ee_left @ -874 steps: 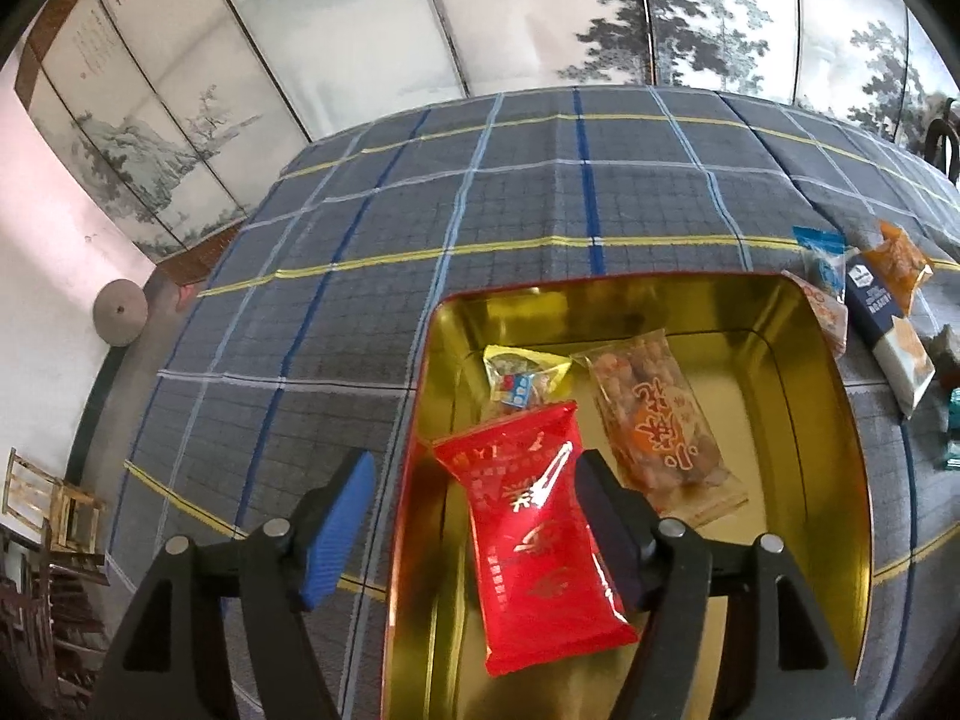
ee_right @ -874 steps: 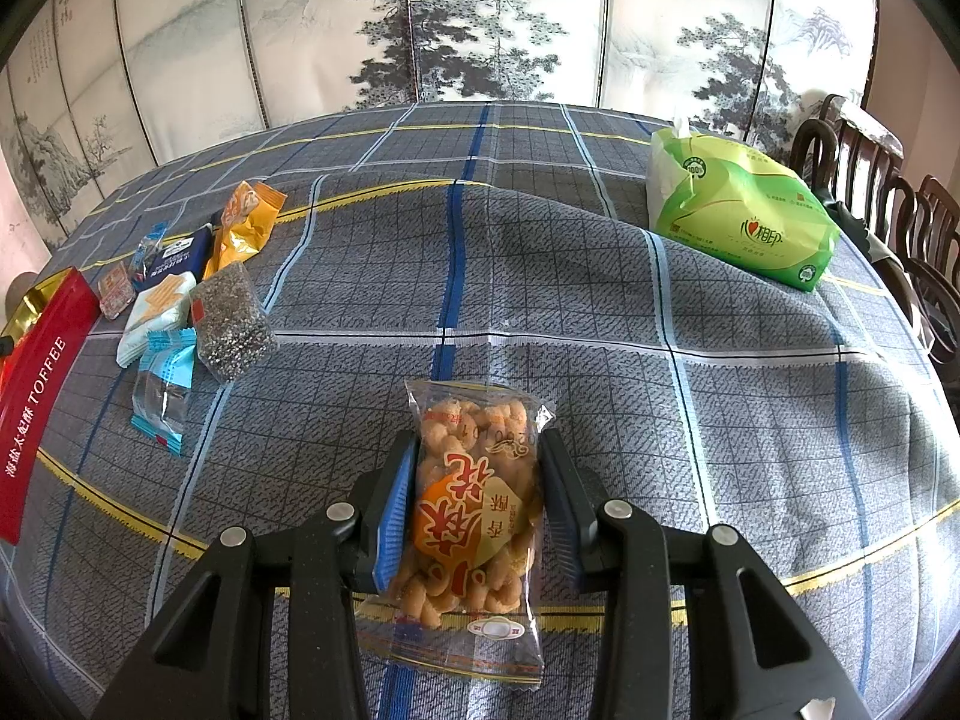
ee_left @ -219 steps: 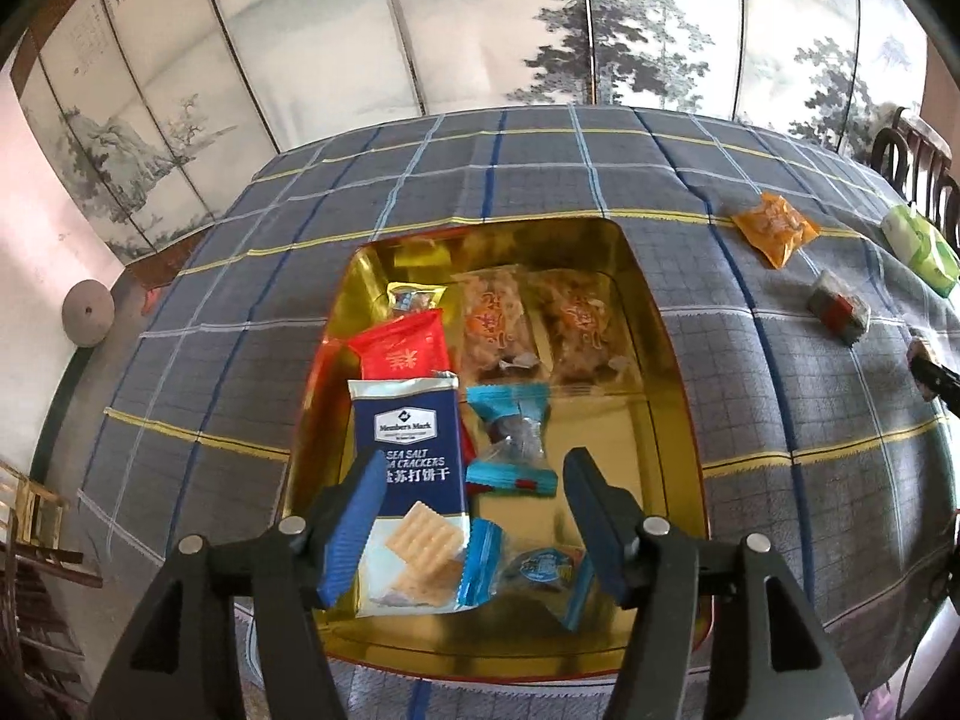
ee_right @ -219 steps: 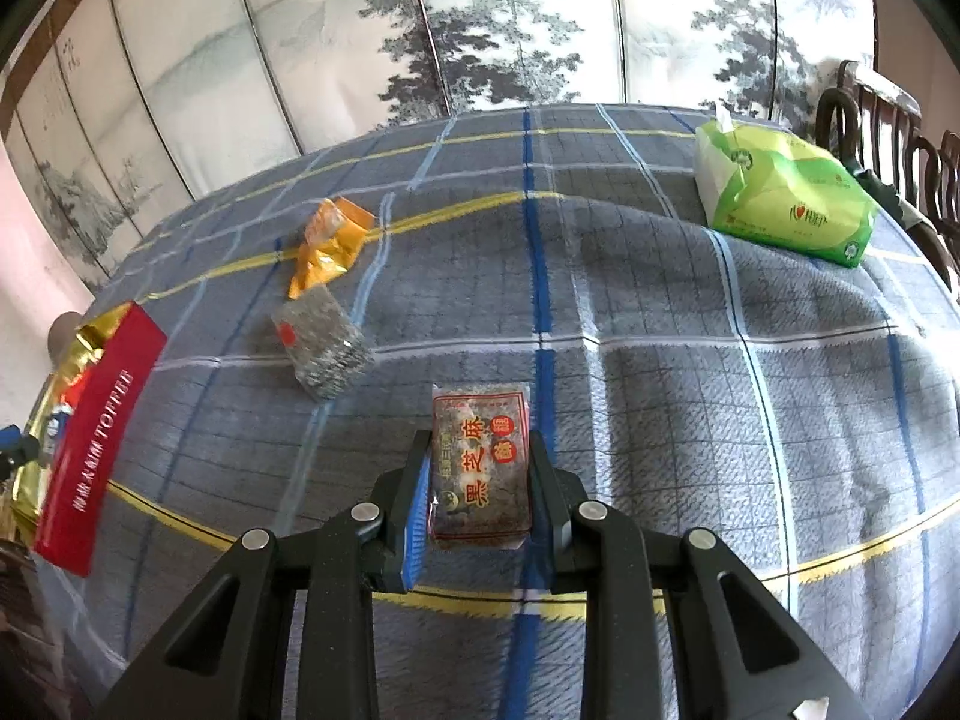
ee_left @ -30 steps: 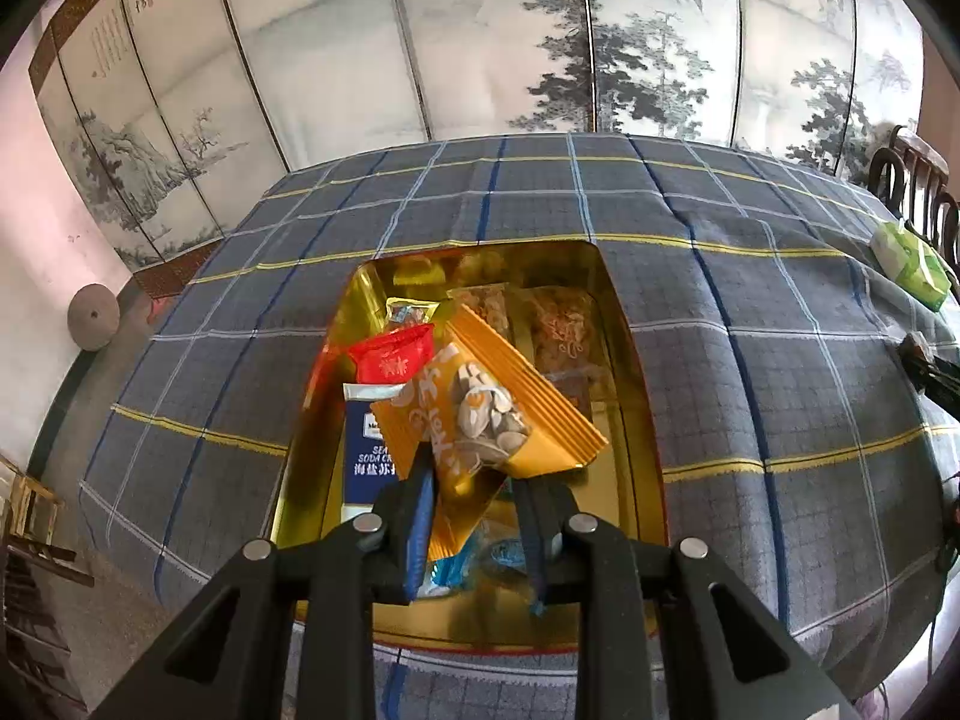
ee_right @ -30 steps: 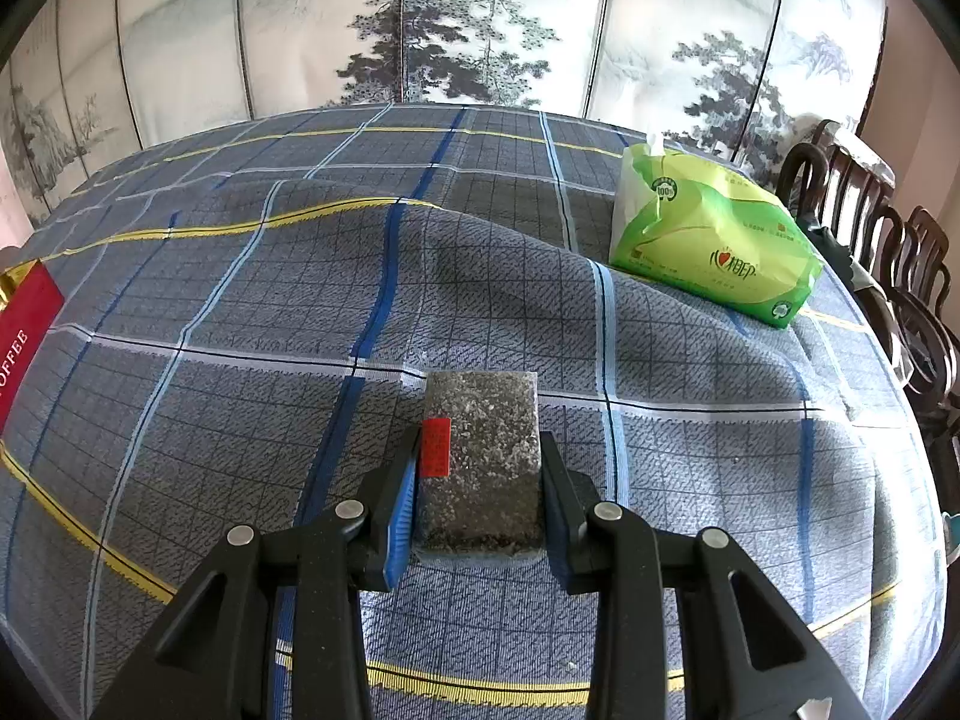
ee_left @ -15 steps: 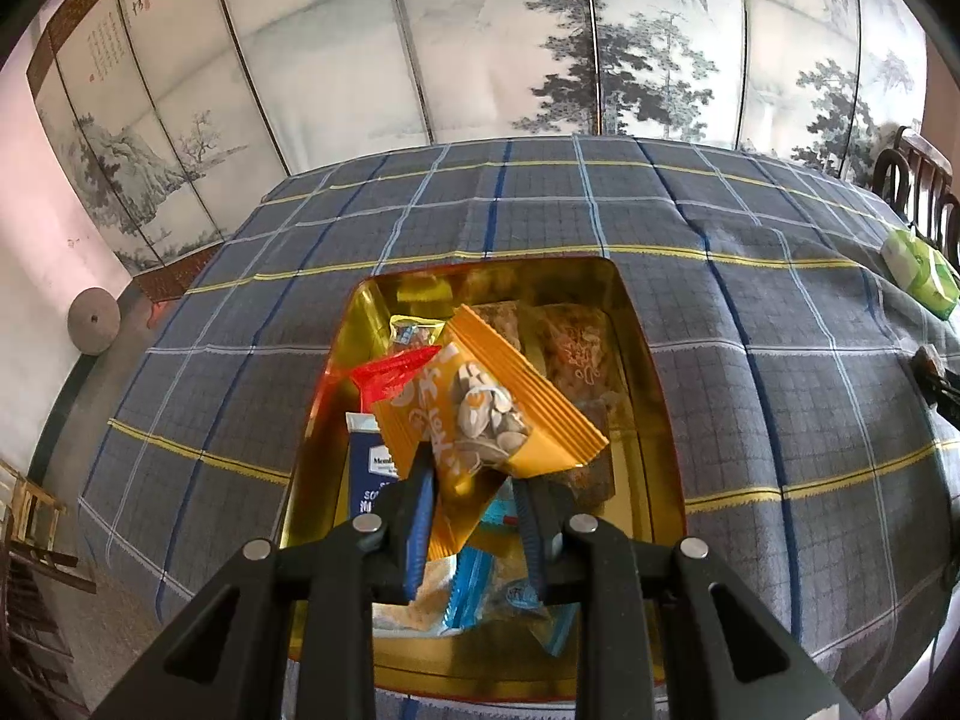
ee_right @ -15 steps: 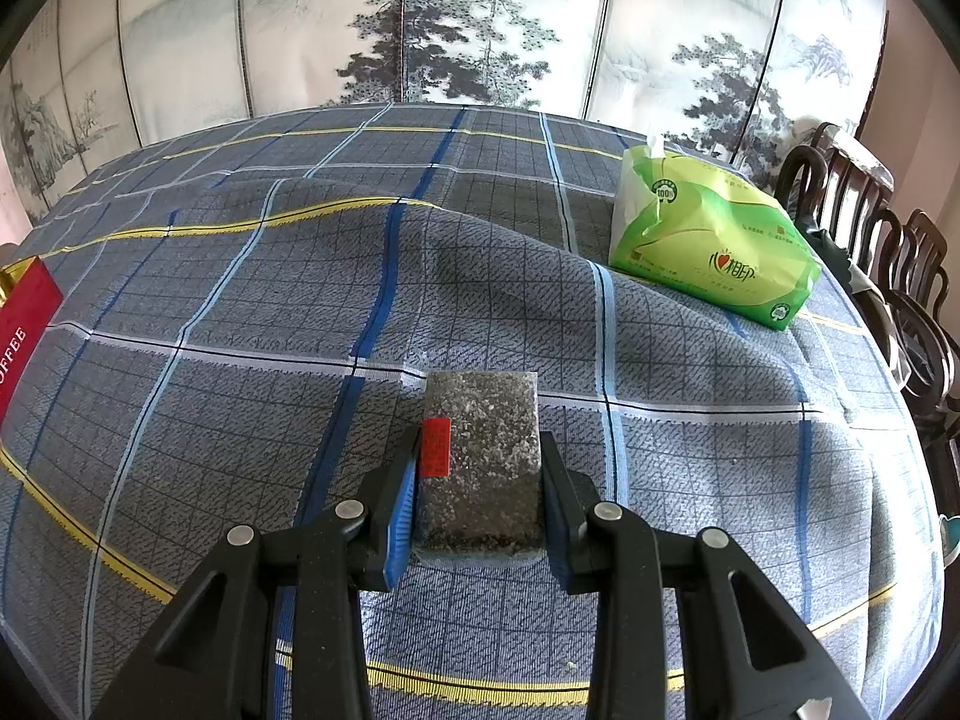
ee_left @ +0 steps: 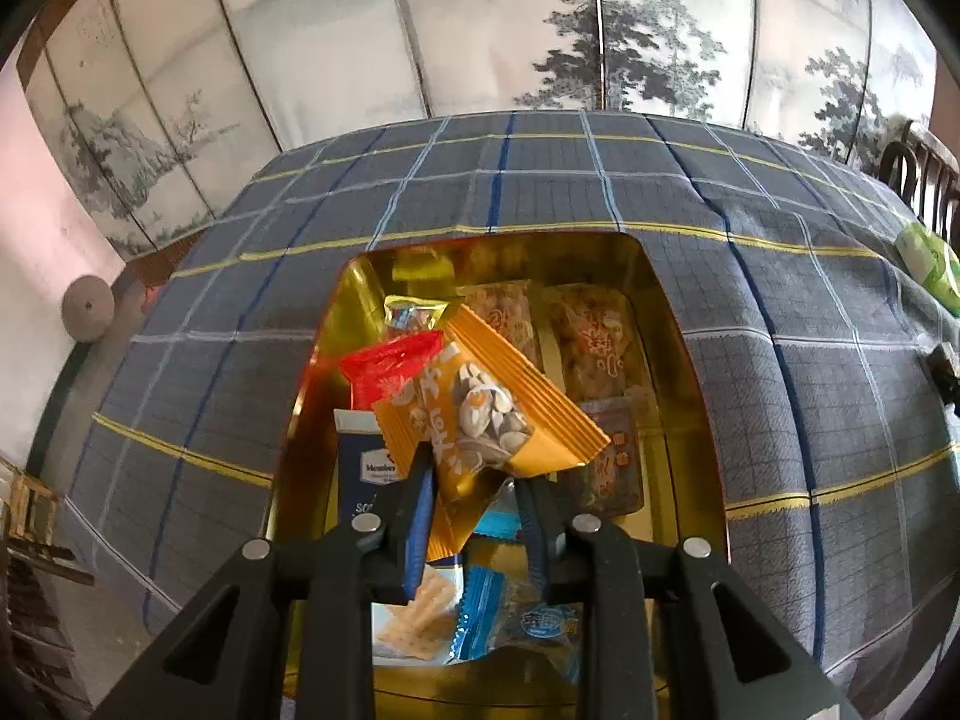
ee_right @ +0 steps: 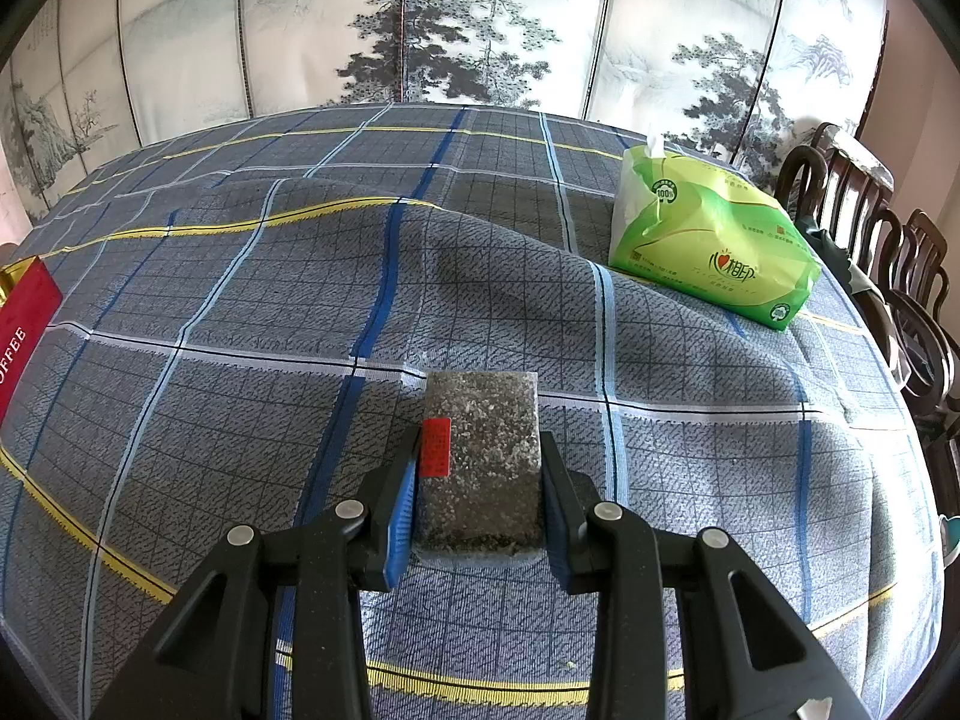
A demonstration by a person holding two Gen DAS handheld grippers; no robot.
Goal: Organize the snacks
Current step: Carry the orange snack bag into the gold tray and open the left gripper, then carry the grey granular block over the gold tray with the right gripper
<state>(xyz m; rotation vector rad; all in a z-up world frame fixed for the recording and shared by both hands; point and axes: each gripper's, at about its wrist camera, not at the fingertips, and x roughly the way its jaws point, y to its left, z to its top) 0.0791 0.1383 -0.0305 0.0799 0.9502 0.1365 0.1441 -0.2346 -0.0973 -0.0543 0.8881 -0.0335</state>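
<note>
Over the gold tin (ee_left: 672, 300), the left gripper (ee_left: 474, 516) is just loosening on the orange seed packet (ee_left: 480, 414) to drop it in, while the right gripper (ee_right: 477, 501) clamps the grey sesame bar (ee_right: 480, 456) on the tablecloth (ee_right: 240, 330), ready to follow.

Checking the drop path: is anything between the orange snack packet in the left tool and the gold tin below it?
Nothing stands between: the orange snack packet hangs over the open gold tin, already nearly full.

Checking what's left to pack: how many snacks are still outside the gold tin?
2 in view: the orange seed packet between the left gripper's opening jaws above the tin, and a grey block in the right gripper on the cloth.
</note>
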